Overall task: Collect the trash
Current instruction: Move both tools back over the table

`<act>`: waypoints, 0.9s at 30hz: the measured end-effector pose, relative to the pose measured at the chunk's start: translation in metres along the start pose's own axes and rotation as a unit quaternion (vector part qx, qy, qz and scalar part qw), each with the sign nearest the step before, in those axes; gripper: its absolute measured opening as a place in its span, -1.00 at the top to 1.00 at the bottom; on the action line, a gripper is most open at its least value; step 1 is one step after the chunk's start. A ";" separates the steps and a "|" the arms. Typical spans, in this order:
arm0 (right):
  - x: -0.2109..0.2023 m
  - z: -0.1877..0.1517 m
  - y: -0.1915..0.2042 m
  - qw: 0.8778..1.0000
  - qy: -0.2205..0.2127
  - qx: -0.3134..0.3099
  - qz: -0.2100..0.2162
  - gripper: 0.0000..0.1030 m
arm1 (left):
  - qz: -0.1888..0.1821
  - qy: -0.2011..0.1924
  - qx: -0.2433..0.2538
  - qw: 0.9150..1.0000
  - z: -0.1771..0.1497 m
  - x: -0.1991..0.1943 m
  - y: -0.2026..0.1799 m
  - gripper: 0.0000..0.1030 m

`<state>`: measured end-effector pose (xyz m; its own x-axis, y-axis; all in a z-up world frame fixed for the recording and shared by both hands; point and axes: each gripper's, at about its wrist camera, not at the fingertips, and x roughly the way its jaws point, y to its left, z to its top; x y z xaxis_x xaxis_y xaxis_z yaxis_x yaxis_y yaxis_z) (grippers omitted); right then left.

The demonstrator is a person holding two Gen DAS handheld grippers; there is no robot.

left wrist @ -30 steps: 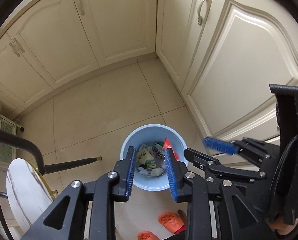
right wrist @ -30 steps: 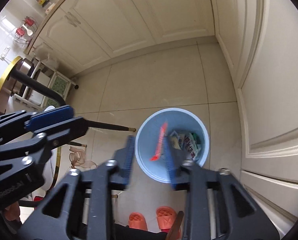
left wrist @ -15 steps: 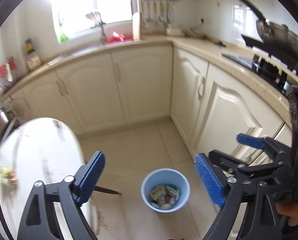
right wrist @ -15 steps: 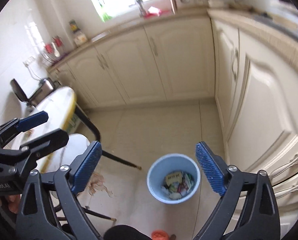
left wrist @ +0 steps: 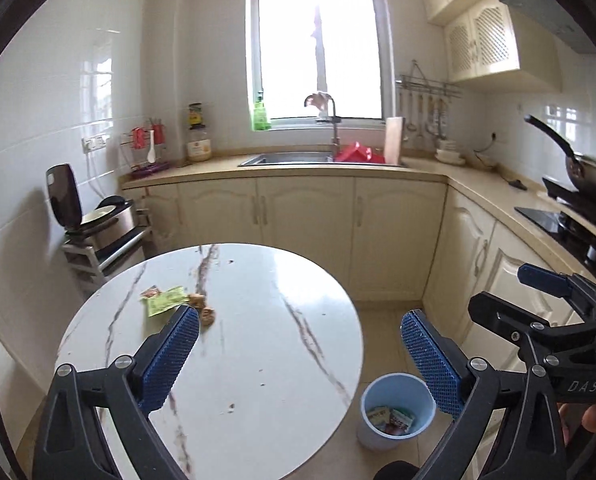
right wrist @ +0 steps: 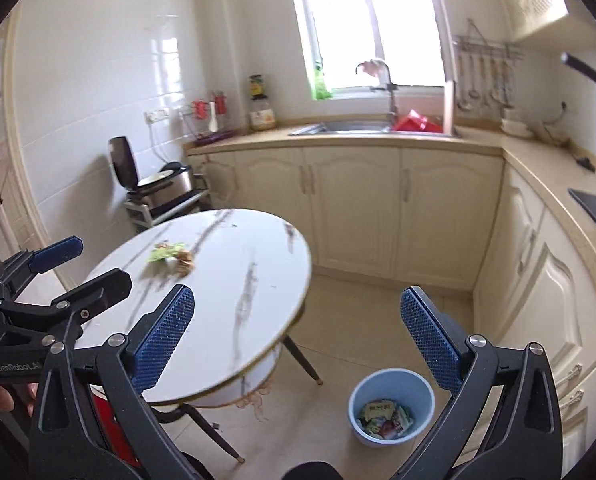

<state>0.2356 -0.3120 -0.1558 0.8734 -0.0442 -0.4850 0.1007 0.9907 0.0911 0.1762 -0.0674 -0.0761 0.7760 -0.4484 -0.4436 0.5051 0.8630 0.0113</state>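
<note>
A green wrapper (left wrist: 164,300) and brown crumpled scraps (left wrist: 202,309) lie on the far left part of the round marble table (left wrist: 258,368). The wrapper (right wrist: 164,252) and the scraps (right wrist: 185,259) also show in the right wrist view. A light blue bin (left wrist: 367,436) holding several wrappers stands on the floor to the right of the table. My left gripper (left wrist: 299,320) hangs above the table's near half, its jaws opening with nothing between them. My right gripper (right wrist: 296,300) is open and empty, high above the bin (right wrist: 371,440) and the table's (right wrist: 234,280) right edge.
Cream cabinets (left wrist: 309,232) and a counter with a sink (left wrist: 290,158) run along the back and the right. A pan (left wrist: 589,172) sits on the stove at the right. A rice cooker (left wrist: 106,216) on a rack stands by the left wall.
Both grippers rose from just over the bin and tilted up toward the kitchen and table. Both jaws went from nearly closed to wide. A red wrapper fell into the bin.
</note>
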 end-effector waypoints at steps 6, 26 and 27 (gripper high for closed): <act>0.010 0.003 0.062 0.999 0.005 -0.039 0.020 -1.00 | 0.038 -0.007 -0.030 0.999 -0.037 -0.044 0.025 -0.94; 0.137 -0.001 0.096 0.993 0.094 -0.062 0.031 -1.00 | 0.004 0.082 -0.097 0.992 -0.055 0.015 0.139 -0.95; 0.152 -0.001 0.096 0.992 0.107 -0.063 0.034 -1.00 | 0.009 0.091 -0.098 0.991 -0.054 0.026 0.147 -0.95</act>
<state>0.3775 -0.2234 -0.2213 0.7539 0.0390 -0.6558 -0.0282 0.9992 0.0270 0.2501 0.0602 -0.1338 0.6949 -0.3981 -0.5988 0.3951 0.9072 -0.1446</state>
